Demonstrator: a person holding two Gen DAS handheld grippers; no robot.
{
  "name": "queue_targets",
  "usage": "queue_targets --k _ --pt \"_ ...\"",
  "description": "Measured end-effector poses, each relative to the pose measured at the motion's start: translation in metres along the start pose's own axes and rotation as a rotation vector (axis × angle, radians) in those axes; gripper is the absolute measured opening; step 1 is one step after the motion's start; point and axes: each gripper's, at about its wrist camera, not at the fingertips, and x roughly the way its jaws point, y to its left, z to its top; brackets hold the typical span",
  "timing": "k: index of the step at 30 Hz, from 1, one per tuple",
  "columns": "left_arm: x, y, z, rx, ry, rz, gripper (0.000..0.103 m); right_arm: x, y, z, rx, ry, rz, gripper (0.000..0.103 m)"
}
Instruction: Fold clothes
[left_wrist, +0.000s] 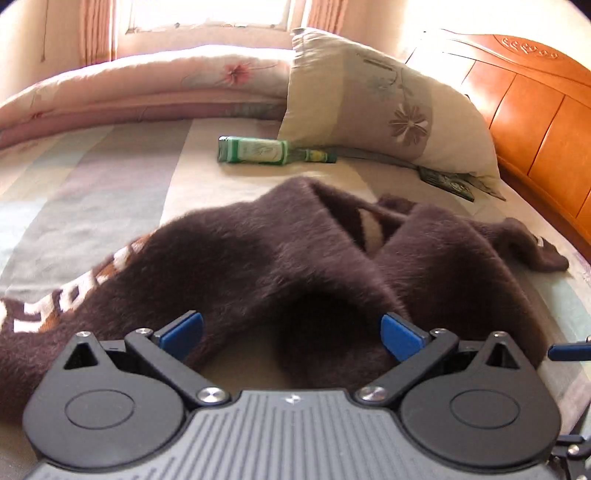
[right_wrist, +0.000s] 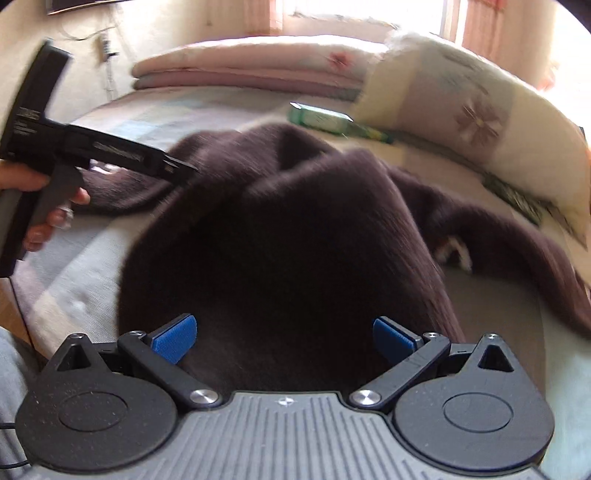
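A dark brown, fuzzy knit garment (left_wrist: 280, 254) is lying crumpled across the striped bed sheet (left_wrist: 92, 177), its nap thick and soft, pale block lettering showing along the strip at the left edge; the letters are running out of frame and are too distorted to read; a small gap in the folds is showing the sheet beneath.

The left tool (left_wrist: 291, 334) is sitting with its blue pads spread wide, gripping nothing, the fabric bunching between and under them; the right tool (right_wrist: 284, 338) is likewise gaping open over a dark mound of the same garment (right_wrist: 280, 236), which is filling the view and hiding the bed beneath it.

In the right wrist view the left tool's black body (right_wrist: 92, 151) is appearing side-on, a hand (right_wrist: 40, 206) wrapping its grey handle, partly cut off at the frame's edge.

Beyond, a green glass bottle (left_wrist: 258, 149) is lying on its side near a flower-embroidered pillow (left_wrist: 388, 110); a folded pink quilt (left_wrist: 140, 88) and a glossy wooden headboard (left_wrist: 535, 110) are sitting behind; the right view is blurring them all.
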Motion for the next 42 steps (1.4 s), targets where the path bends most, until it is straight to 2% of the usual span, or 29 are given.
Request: queue_targets --k 2,5,8,11,14,16,20,23,24,26,27,28,30,32,38,42 --pt "-0.009 -0.004 0.003 -0.035 -0.033 -0.016 0.102 0.001 -0.014 -0.009 0.058 0.012 -0.022 0.103" --pt "-0.025 -0.016 0.003 0.000 -0.075 -0.096 0.102 0.000 -0.030 -0.015 0.119 0.004 -0.064 0.103" --pt "-0.029 -0.029 0.000 0.029 -0.076 -0.143 0.102 -0.004 -0.044 -0.017 0.147 -0.019 -0.103 0.103" --pt "-0.018 -0.048 -0.005 0.085 -0.030 -0.202 0.102 -0.008 -0.058 -0.019 0.147 -0.044 -0.121 0.103" --pt "-0.009 -0.061 -0.010 0.130 -0.006 -0.184 0.102 -0.008 -0.077 -0.013 0.134 -0.082 -0.112 0.102" --pt "-0.001 -0.061 -0.011 0.112 0.016 -0.193 0.102 -0.001 -0.094 -0.006 0.153 -0.102 -0.077 0.098" --pt "0.014 -0.059 -0.012 0.094 0.054 -0.127 0.102 0.035 -0.127 0.010 0.236 -0.074 0.131 0.086" --pt "0.022 -0.055 -0.013 0.079 0.072 -0.107 0.102 0.065 -0.130 0.011 0.210 -0.015 0.182 0.080" --pt "0.024 -0.053 -0.013 0.073 0.077 -0.103 0.102 0.072 -0.130 0.010 0.209 0.000 0.192 0.067" --pt "0.029 -0.049 -0.014 0.062 0.086 -0.091 0.102 0.069 -0.127 0.007 0.223 0.015 0.223 0.049" --pt "0.030 -0.047 -0.014 0.058 0.088 -0.082 0.102 0.063 -0.124 0.006 0.221 0.016 0.224 0.035" --pt "0.031 -0.046 -0.014 0.055 0.090 -0.074 0.102 0.054 -0.119 0.005 0.195 0.009 0.212 0.026" --pt "0.032 -0.043 -0.014 0.046 0.086 -0.069 0.102 0.031 -0.111 0.001 0.175 -0.007 0.227 0.019" --pt "0.032 -0.041 -0.013 0.041 0.079 -0.070 0.102 0.010 -0.103 -0.002 0.163 -0.013 0.240 0.013" --pt "0.026 -0.032 -0.011 0.023 0.056 -0.058 0.102 -0.043 -0.080 -0.013 0.138 0.001 0.274 0.012" --pt "0.023 -0.024 -0.009 -0.003 0.039 -0.058 0.102 -0.060 -0.059 -0.028 0.129 0.065 0.342 0.011"
